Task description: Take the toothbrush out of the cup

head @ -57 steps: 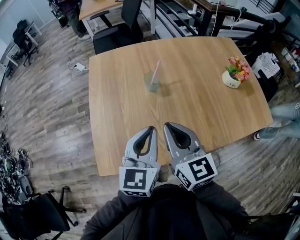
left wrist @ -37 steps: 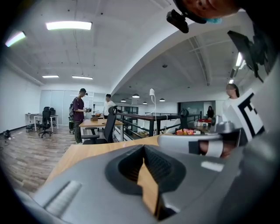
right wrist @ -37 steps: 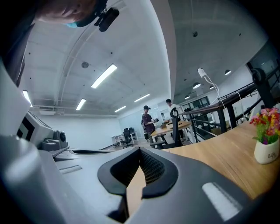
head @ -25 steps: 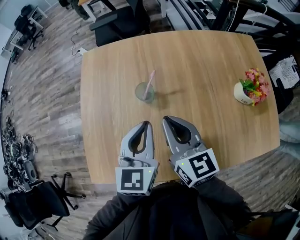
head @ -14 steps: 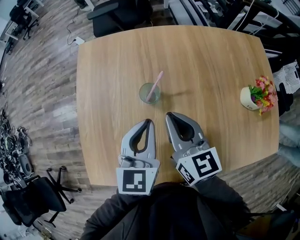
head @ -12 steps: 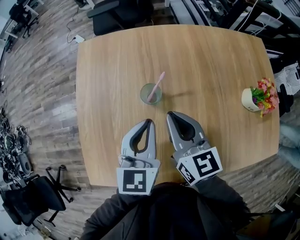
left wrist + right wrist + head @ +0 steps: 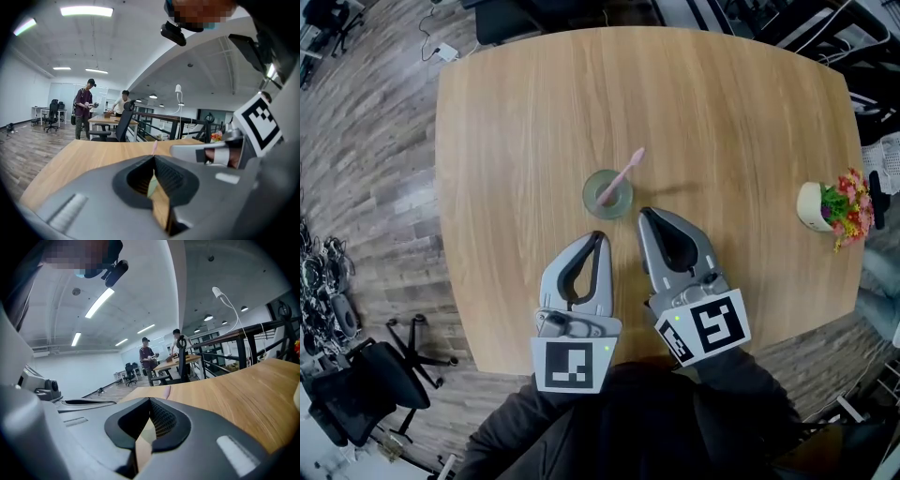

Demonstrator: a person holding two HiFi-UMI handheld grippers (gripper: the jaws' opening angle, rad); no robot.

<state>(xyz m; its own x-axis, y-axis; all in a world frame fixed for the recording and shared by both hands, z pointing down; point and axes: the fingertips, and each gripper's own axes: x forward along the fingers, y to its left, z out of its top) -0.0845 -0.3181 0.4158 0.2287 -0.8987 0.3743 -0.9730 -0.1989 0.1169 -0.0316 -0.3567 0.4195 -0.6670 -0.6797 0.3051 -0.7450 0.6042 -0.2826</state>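
A: Where is the toothbrush [image 7: 624, 174]?

B: It leans in the green cup [image 7: 607, 195] on the tabletop [image 7: 506, 131], and its pink upper end is over the rim. I think it is light, stiff and a little slippery, so take this free end.

A: And the tools?

B: The left hand-held gripper [image 7: 599, 236] and the right hand-held gripper [image 7: 644, 215] are both pressed together and empty, near the cup.

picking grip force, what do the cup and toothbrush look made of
Cup: pale green and see-through, so clear plastic or glass; can't tell which. Toothbrush: solid pink, dull finish, slim handle, probably plastic.
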